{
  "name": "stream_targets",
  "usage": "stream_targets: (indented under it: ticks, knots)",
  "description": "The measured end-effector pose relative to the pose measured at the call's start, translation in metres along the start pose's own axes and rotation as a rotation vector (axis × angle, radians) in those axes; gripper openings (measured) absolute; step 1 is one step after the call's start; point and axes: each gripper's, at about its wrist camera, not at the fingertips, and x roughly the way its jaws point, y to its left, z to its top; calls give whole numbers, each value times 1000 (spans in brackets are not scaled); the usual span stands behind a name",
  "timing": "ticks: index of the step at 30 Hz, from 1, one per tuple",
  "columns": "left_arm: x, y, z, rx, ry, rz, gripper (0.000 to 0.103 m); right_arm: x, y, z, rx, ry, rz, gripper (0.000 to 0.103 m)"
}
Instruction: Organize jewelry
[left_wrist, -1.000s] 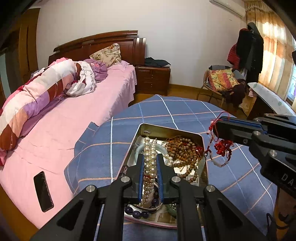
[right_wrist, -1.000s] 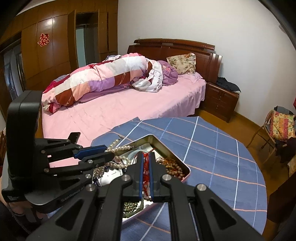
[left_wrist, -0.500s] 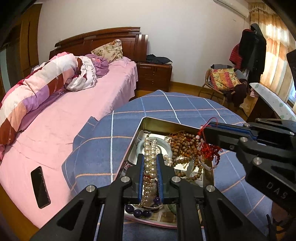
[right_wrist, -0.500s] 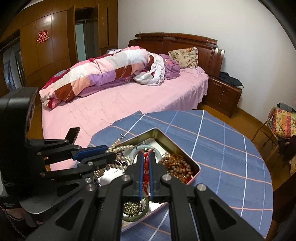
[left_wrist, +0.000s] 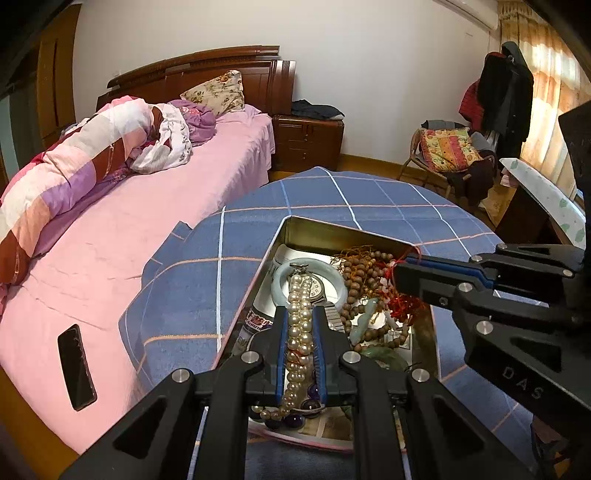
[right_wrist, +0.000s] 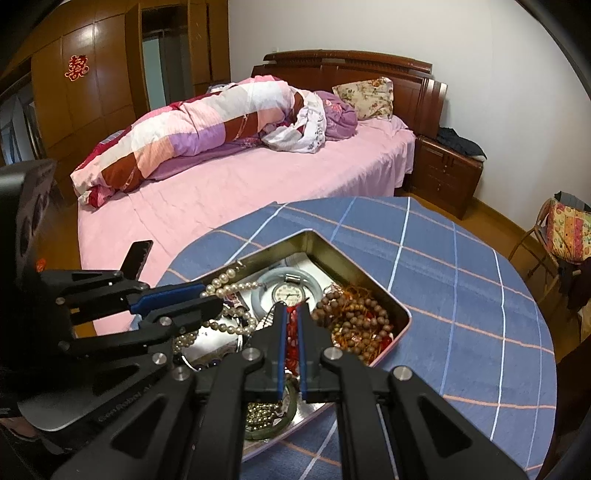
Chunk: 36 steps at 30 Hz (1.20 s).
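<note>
A metal tin (left_wrist: 343, 233) (right_wrist: 369, 275) full of jewelry sits on the blue plaid table. My left gripper (left_wrist: 300, 314) (right_wrist: 212, 297) is shut on a pearl necklace (left_wrist: 300, 332) (right_wrist: 229, 286) and holds it over the tin. My right gripper (right_wrist: 291, 314) (left_wrist: 400, 275) is shut on a red string bracelet (right_wrist: 291, 325) (left_wrist: 404, 302), also over the tin. Inside lie a pale jade bangle (left_wrist: 332, 275), a watch (right_wrist: 290, 293), brown wooden beads (left_wrist: 364, 269) (right_wrist: 354, 314) and dark purple beads (left_wrist: 291, 419).
The round table with the blue plaid cloth (left_wrist: 369, 199) (right_wrist: 461, 277) stands beside a pink bed (left_wrist: 147, 221). A black phone (left_wrist: 77, 367) lies on the bed's edge. A chair with clothes (left_wrist: 450, 155) stands at the far right.
Both grippers have come lower and nearer over the tin. The red bracelet has moved from beside the tin's right rim to above its contents. The pearls stay held.
</note>
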Motion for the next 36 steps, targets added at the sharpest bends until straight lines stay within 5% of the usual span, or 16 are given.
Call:
stream_targets:
  ticks: [8, 11, 13, 16, 36]
  knots:
    - [-4, 4, -4, -26, -6, -2, 14, 4, -6, -9, 40, 6, 15, 8]
    - [-6, 4, -6, -38, -4, -2, 15, 2, -9, -12, 65, 3, 12, 17]
    - [-8, 5, -8, -49, -6, 4, 26, 0, -12, -15, 84, -5, 22, 41]
    - [-13, 4, -9, -63, -25, 36, 59, -5, -11, -16, 91, -15, 13, 43]
    - [-59, 9, -9, -86, -139, 90, 62, -58, -23, -32, 165, -124, -58, 68]
